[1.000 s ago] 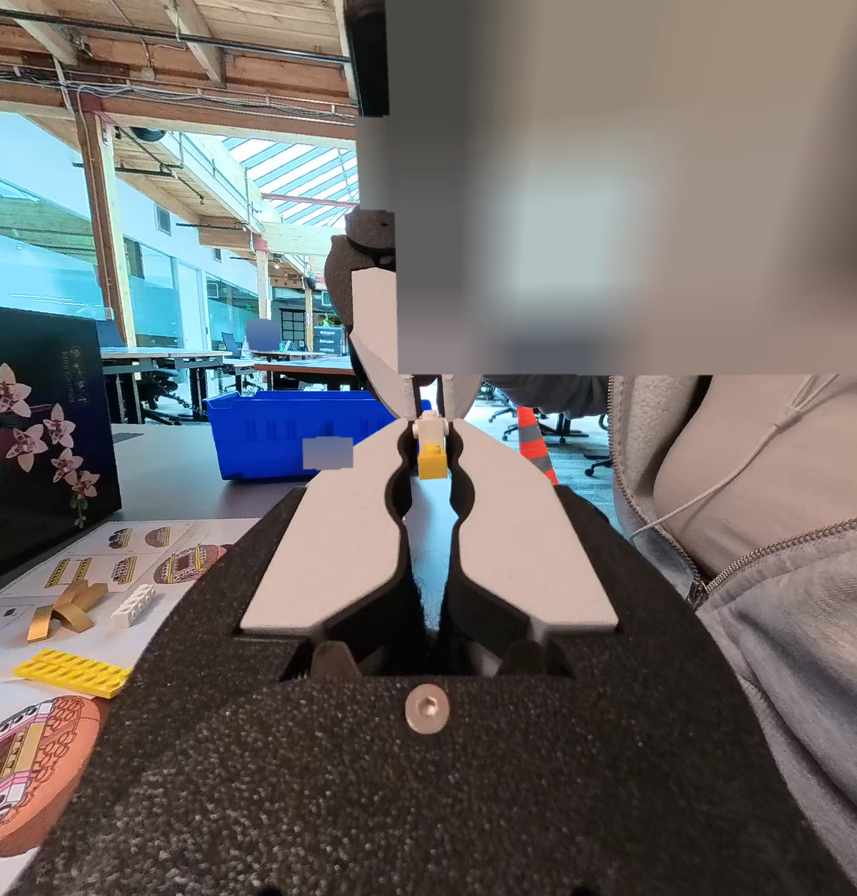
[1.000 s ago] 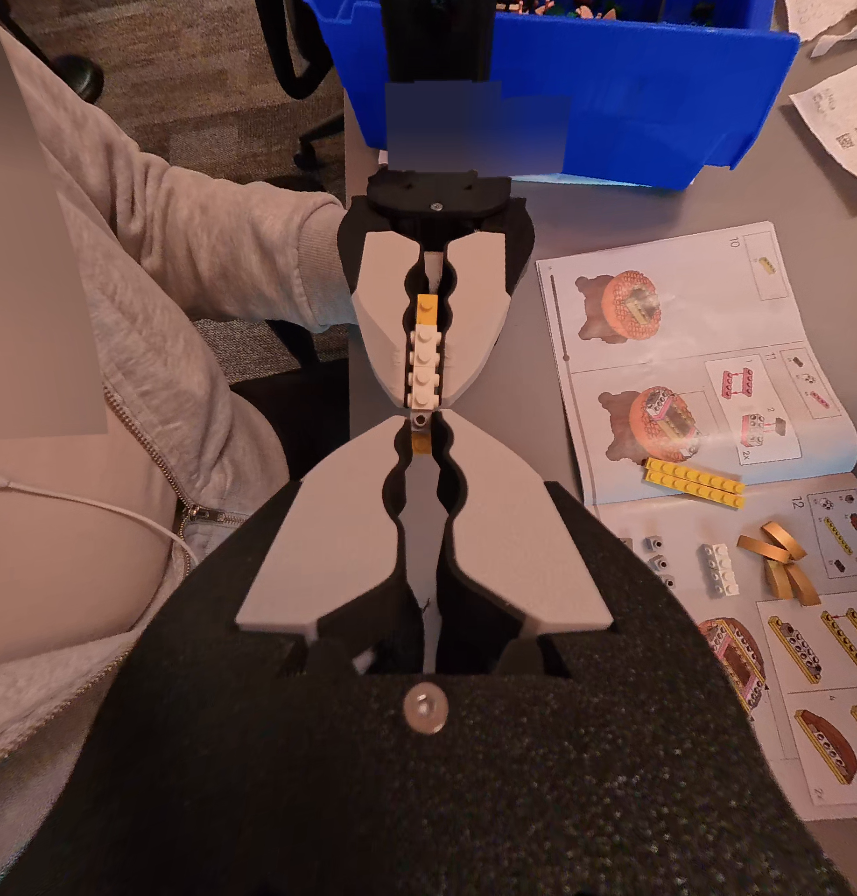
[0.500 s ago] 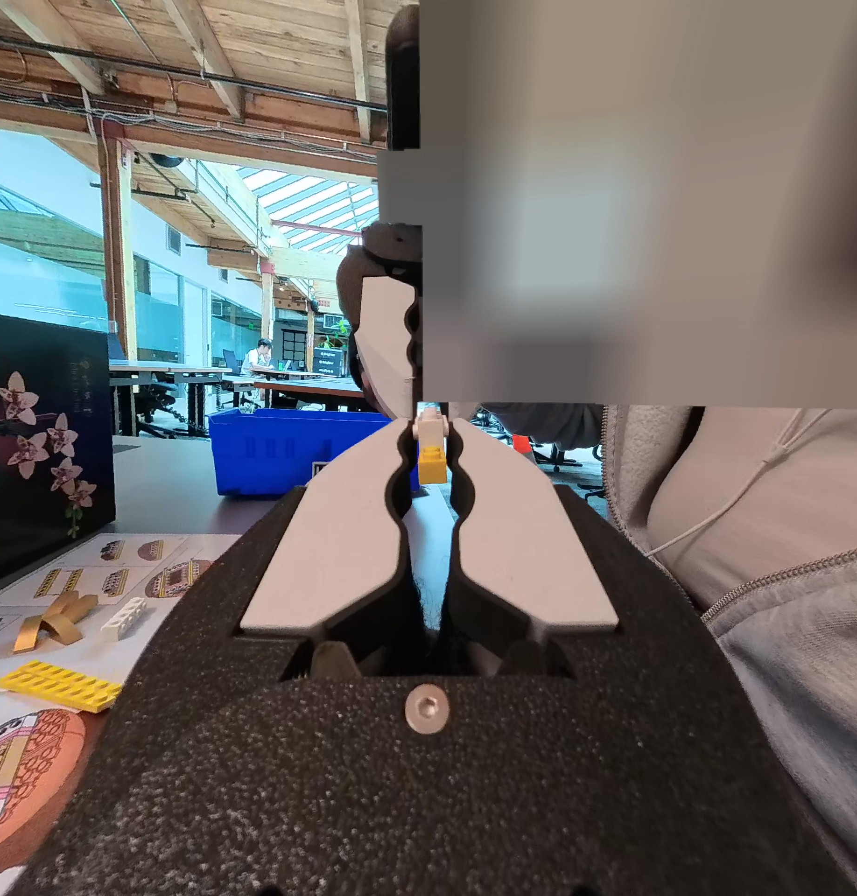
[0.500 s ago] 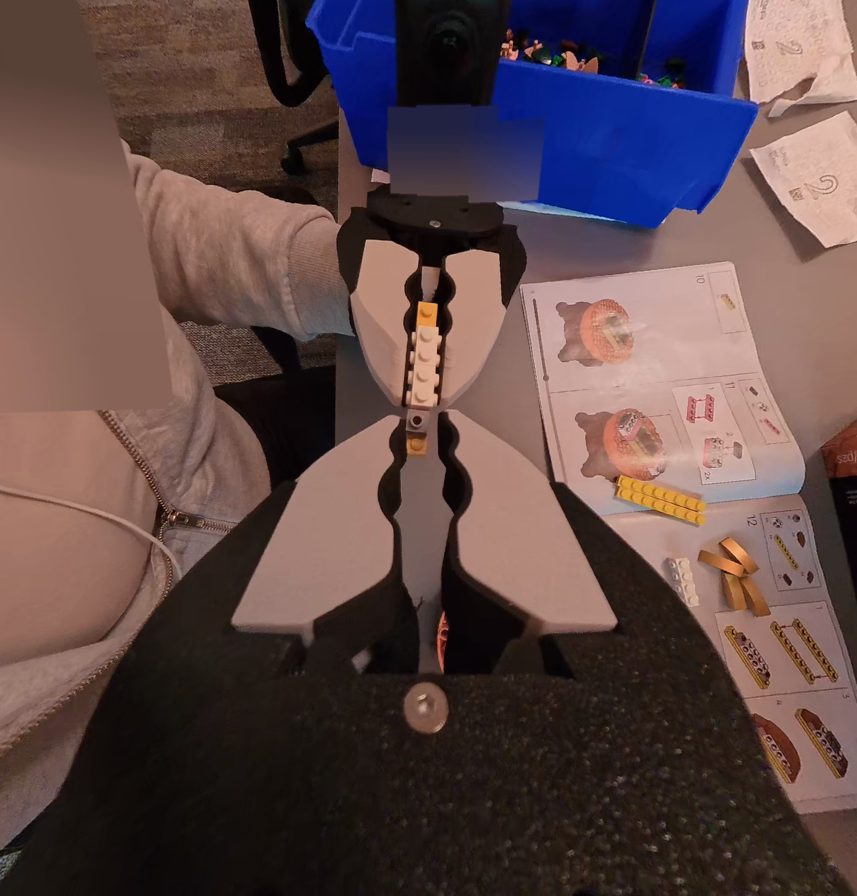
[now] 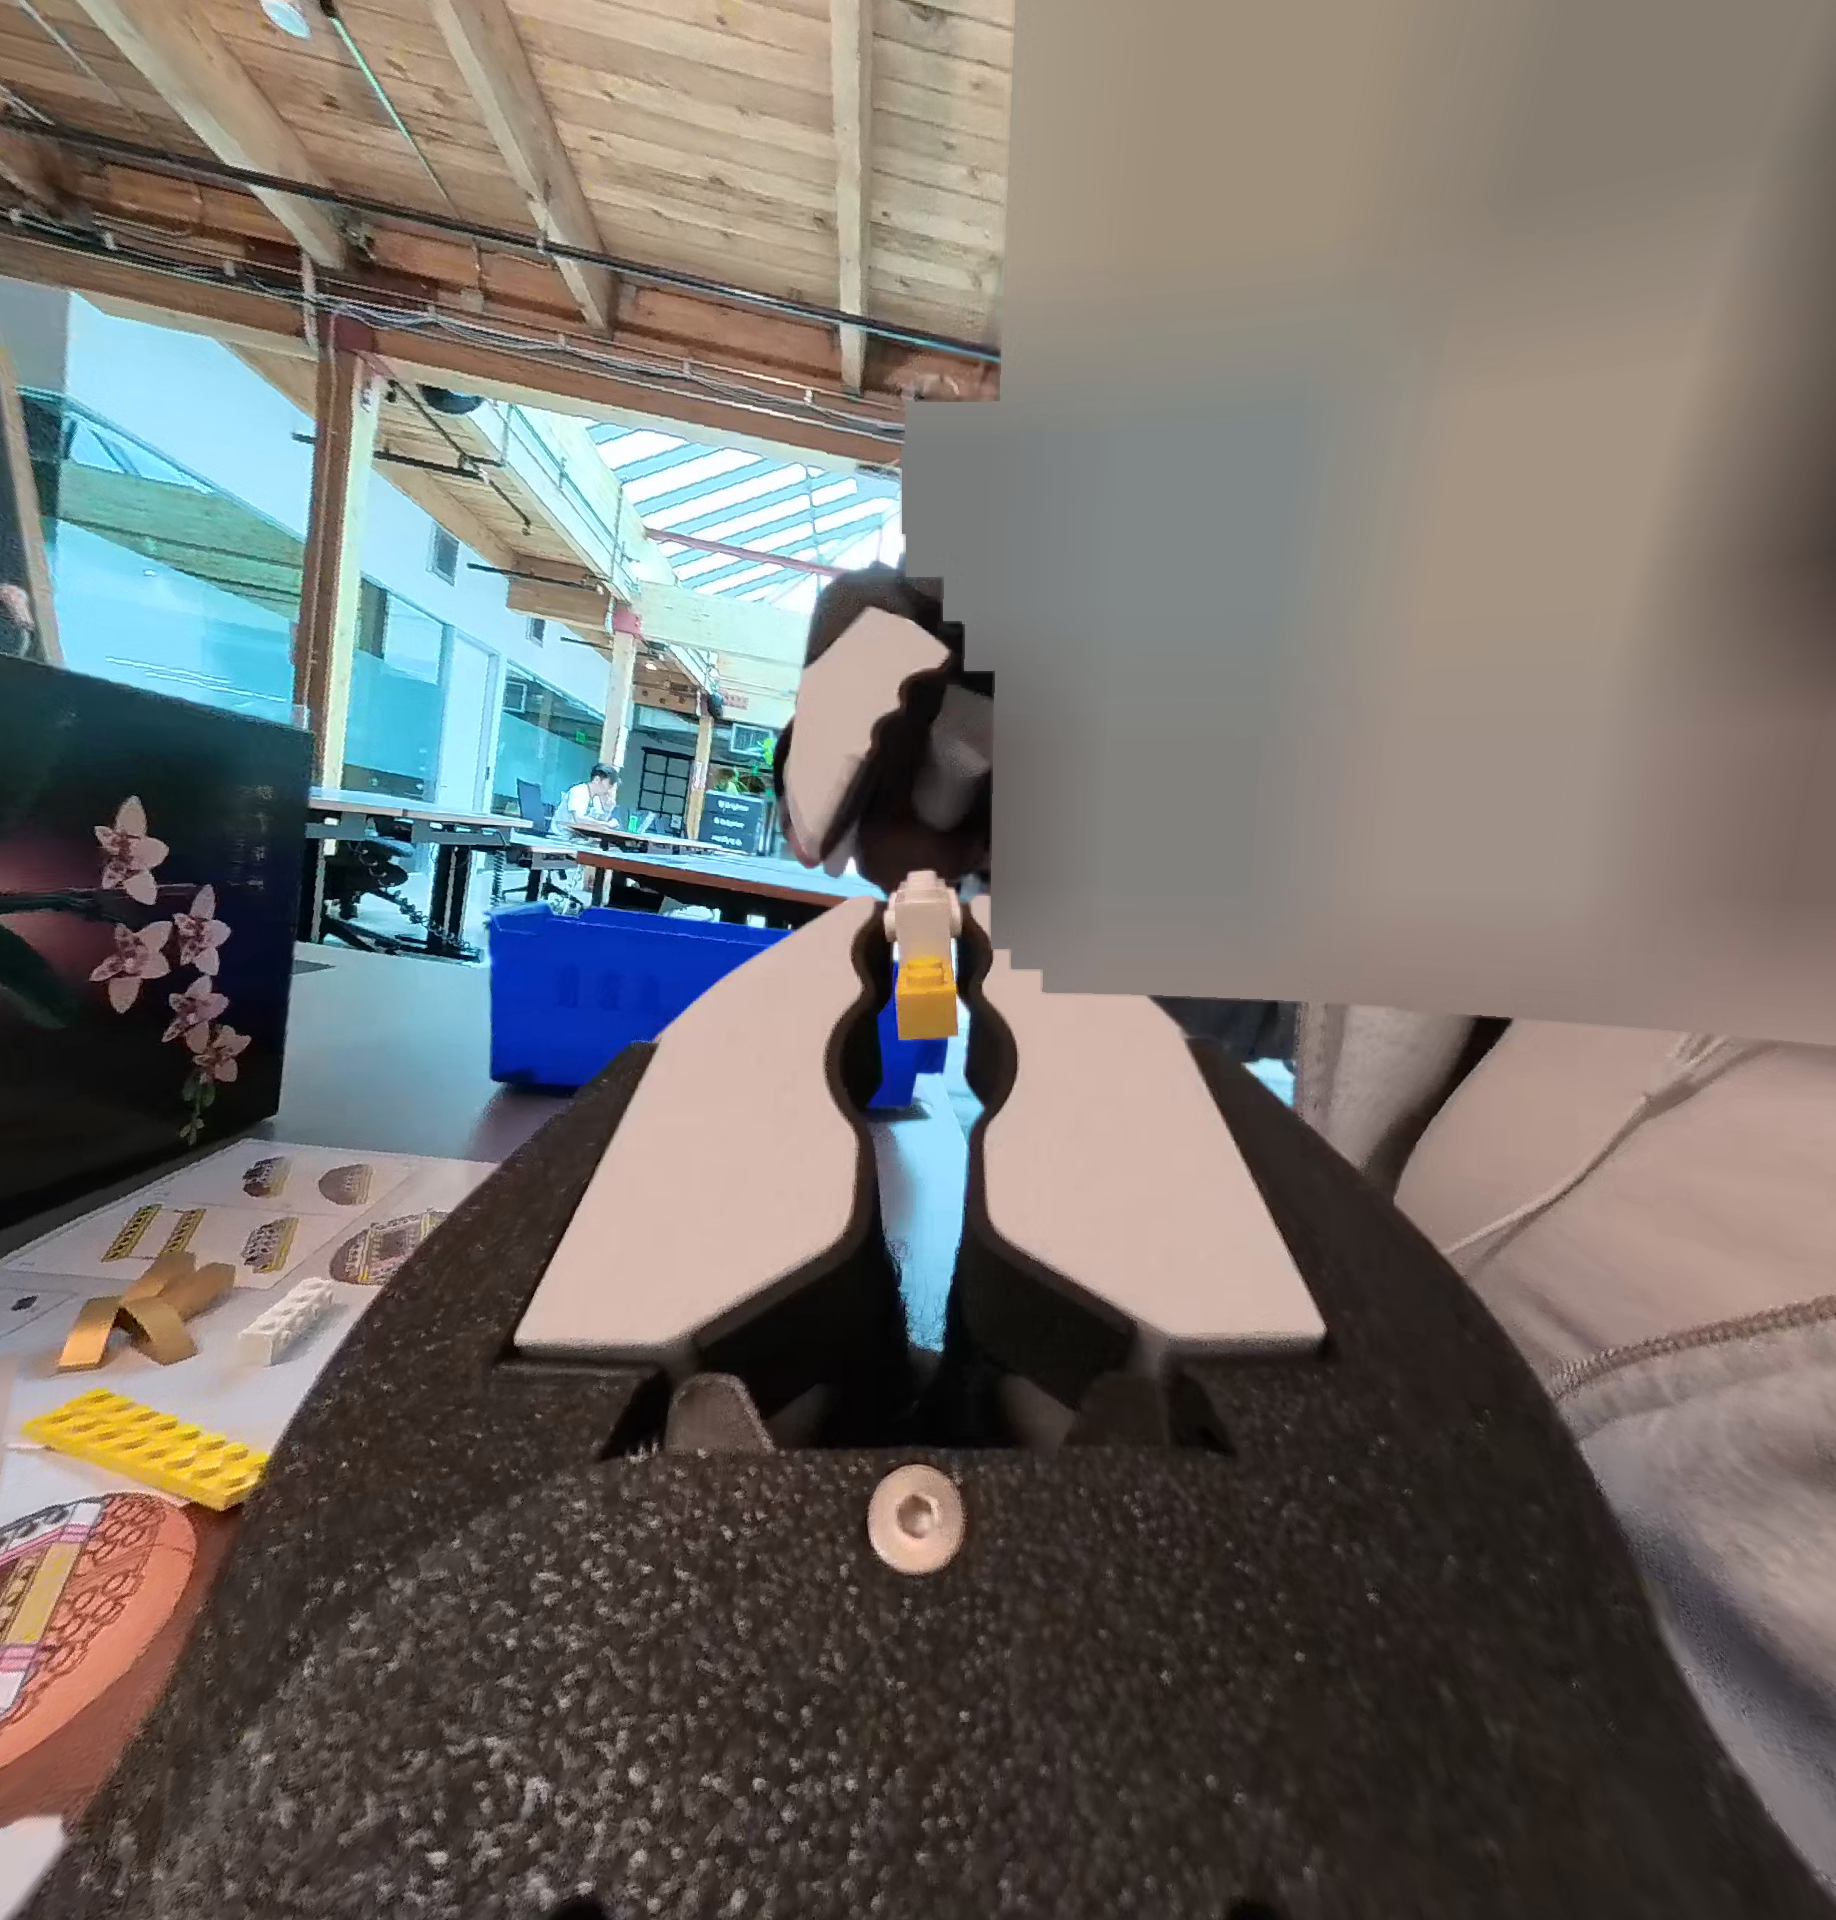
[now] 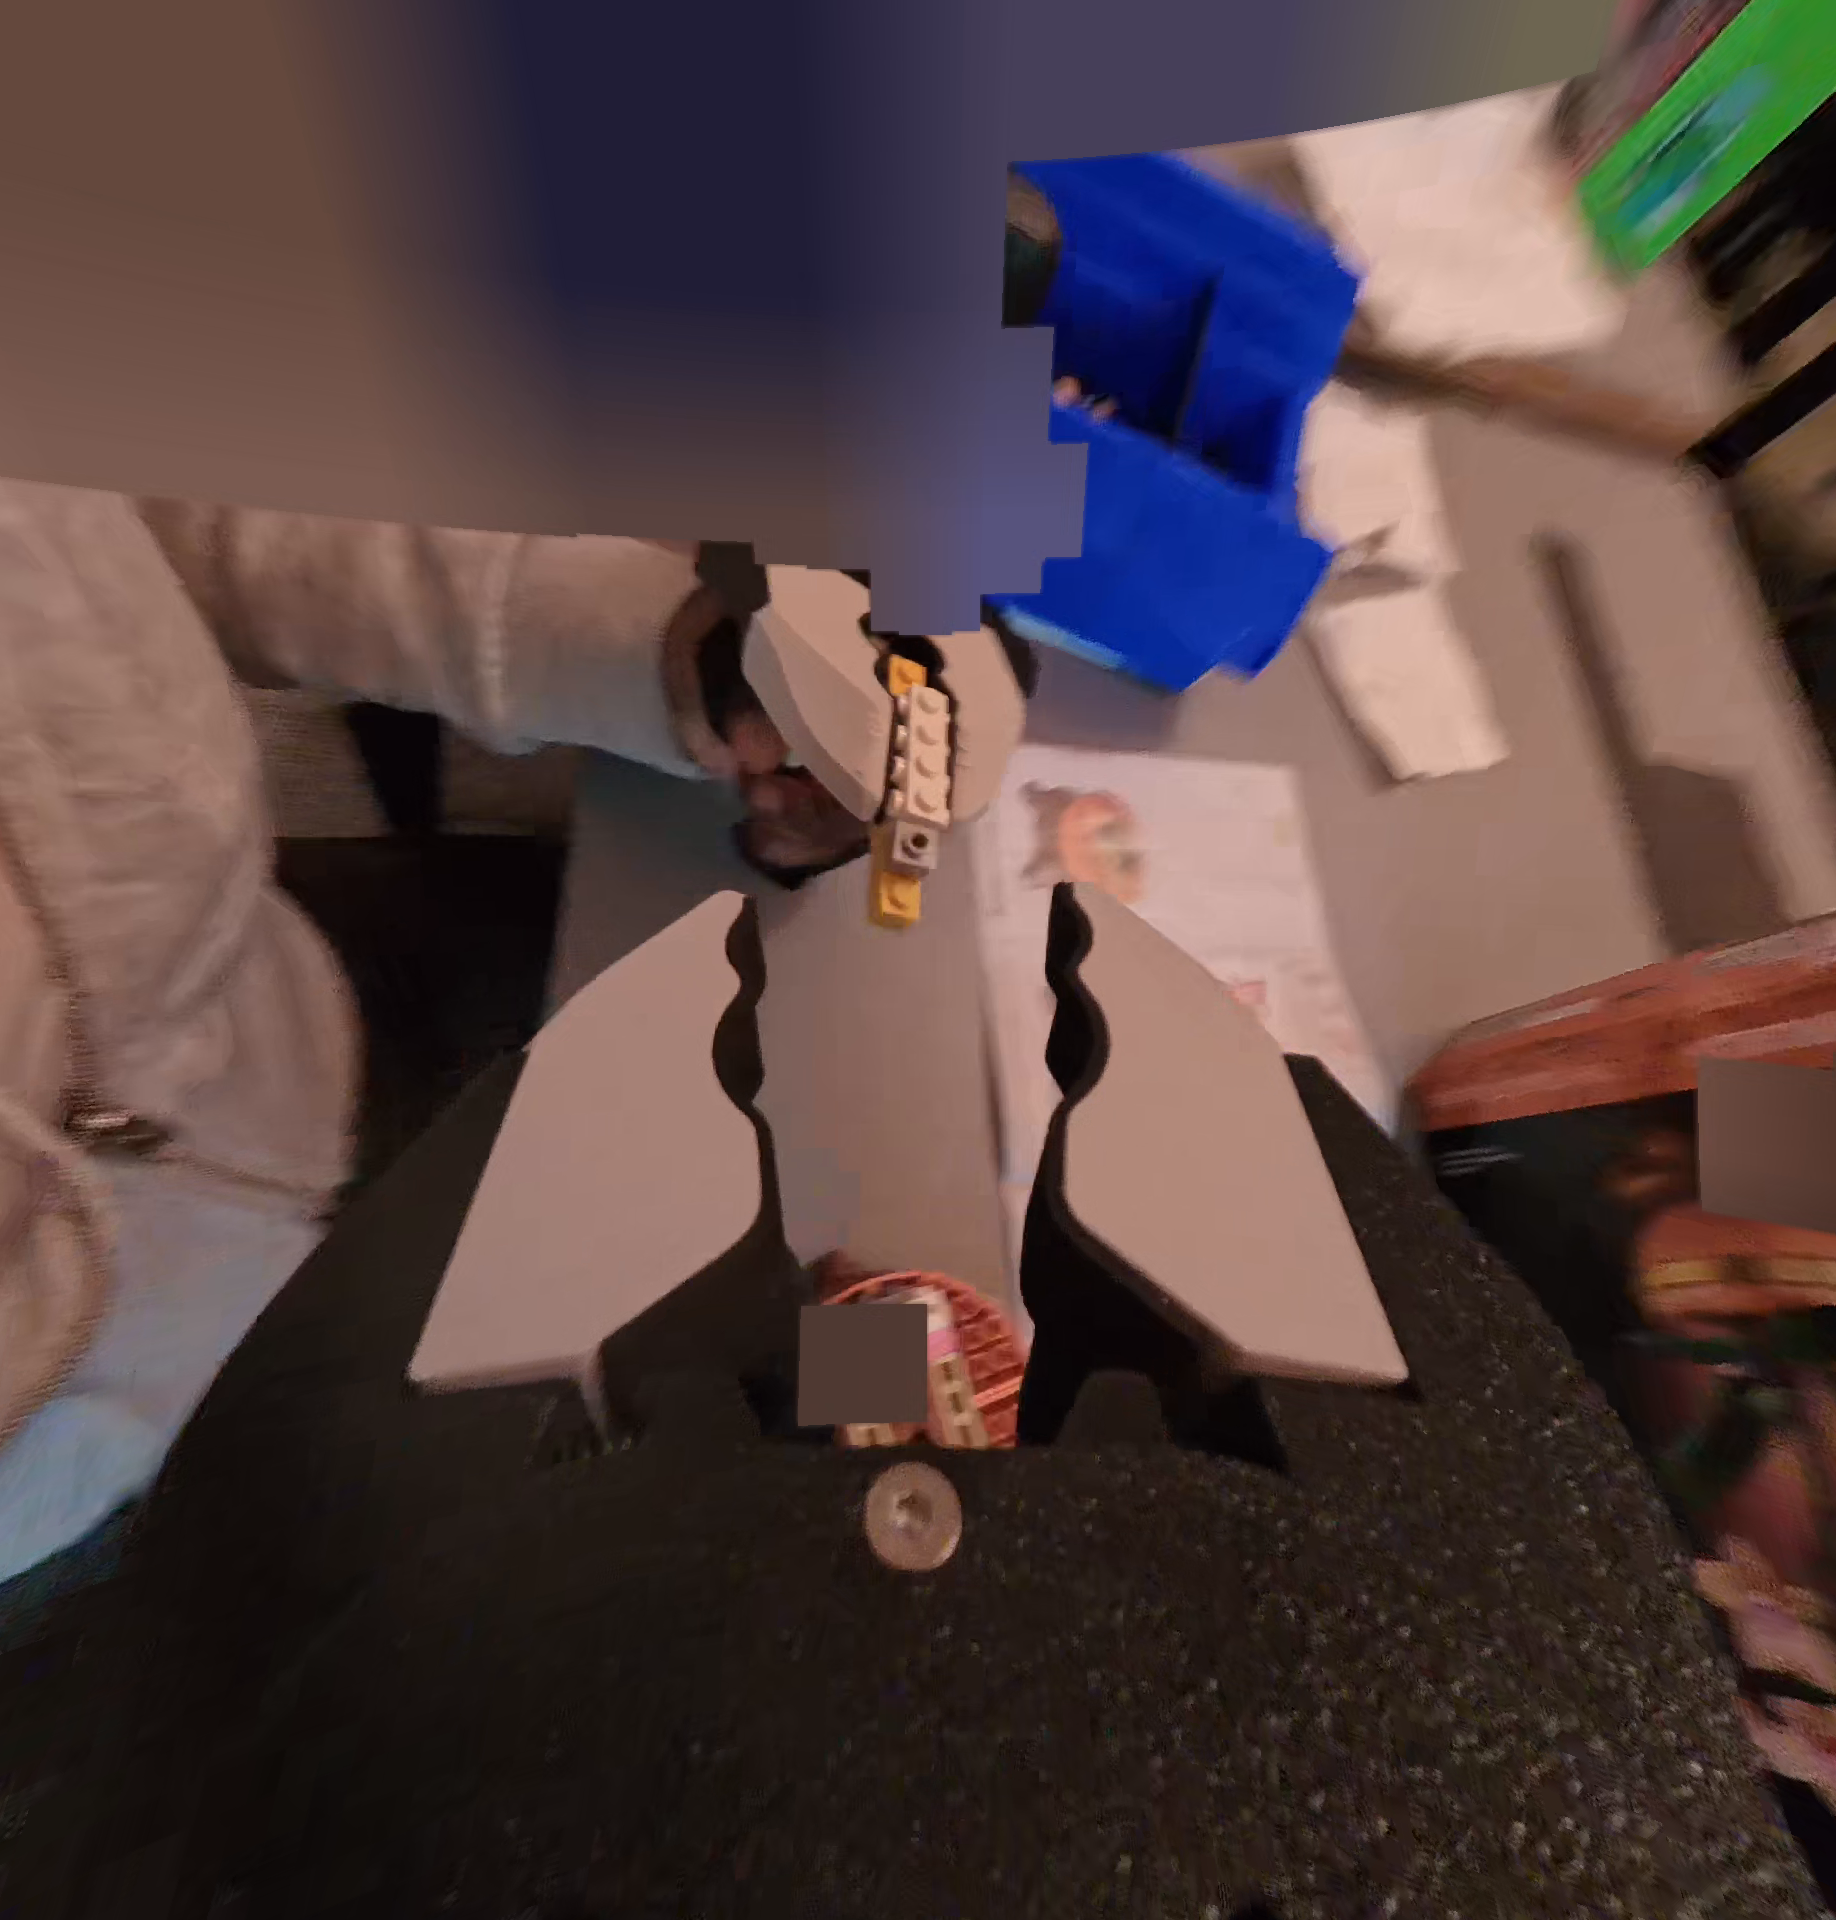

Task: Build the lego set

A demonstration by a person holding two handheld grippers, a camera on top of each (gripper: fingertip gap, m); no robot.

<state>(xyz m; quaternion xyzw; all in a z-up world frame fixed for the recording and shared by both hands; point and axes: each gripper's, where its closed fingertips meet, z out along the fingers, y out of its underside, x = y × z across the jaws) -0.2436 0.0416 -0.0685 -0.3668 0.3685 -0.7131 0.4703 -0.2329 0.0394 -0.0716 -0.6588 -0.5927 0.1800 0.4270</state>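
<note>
My left gripper (image 5: 924,920) is shut on a small lego assembly (image 5: 924,987), held in the air in front of a person's chest. In the right wrist view the assembly (image 6: 919,769) is a white studded strip with a yellow piece at each end and a grey piece with a hole near the close end. The left gripper (image 6: 919,727) clamps the strip's middle. My right gripper (image 6: 898,914) is open and empty, its jaws wide apart just short of the close yellow end. One of its fingers (image 5: 852,727) shows beyond the assembly in the left wrist view.
On the table lie an open instruction booklet (image 5: 270,1226), a yellow plate (image 5: 145,1444), gold curved pieces (image 5: 145,1320), a white brick (image 5: 290,1314) and a round brown build (image 5: 52,1621). A blue bin (image 5: 623,997) and a dark flower box (image 5: 114,935) stand behind. The right wrist view is motion-blurred. The round brown build (image 5: 52,1621) is about equally far from each gripper, around 20 cm.
My right gripper was shut on the end of the assembly; it has opened, let go and drawn back, swinging its view. My left gripper still holds the assembly.
</note>
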